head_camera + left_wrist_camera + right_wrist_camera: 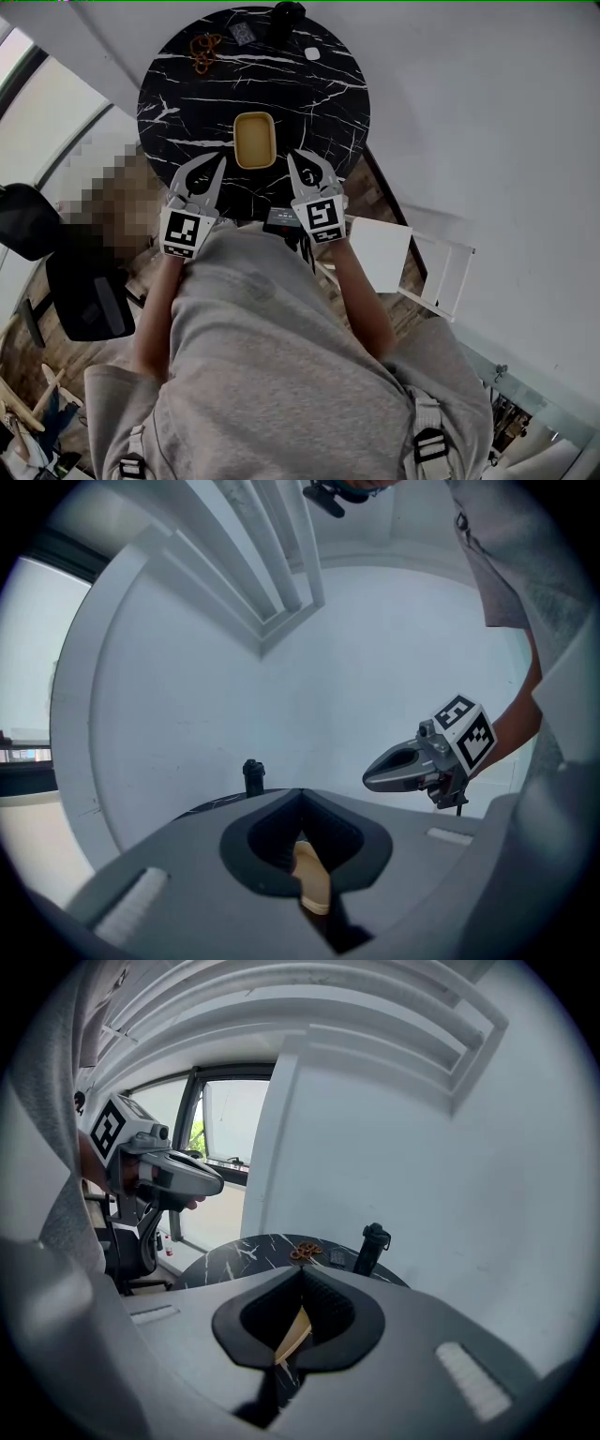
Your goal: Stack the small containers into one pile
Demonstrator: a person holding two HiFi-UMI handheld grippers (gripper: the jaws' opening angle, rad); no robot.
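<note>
One yellow container lies on the round black surface, near its front edge, between the two tools. The left tool and right tool both have their jaws together, holding nothing, just beside the container. At the far edge are one bottle, one brown tangle, one dark card and one white piece.

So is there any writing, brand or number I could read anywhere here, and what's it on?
No readable text anywhere.
White marker cube on the left gripper: black square pattern, no letters.
White marker cube on the right gripper: likewise a pattern only.
Small dark card on the black marble round table: too small to read.
Dark flat device between the two cubes: pale marks, too blurred to read.
</note>
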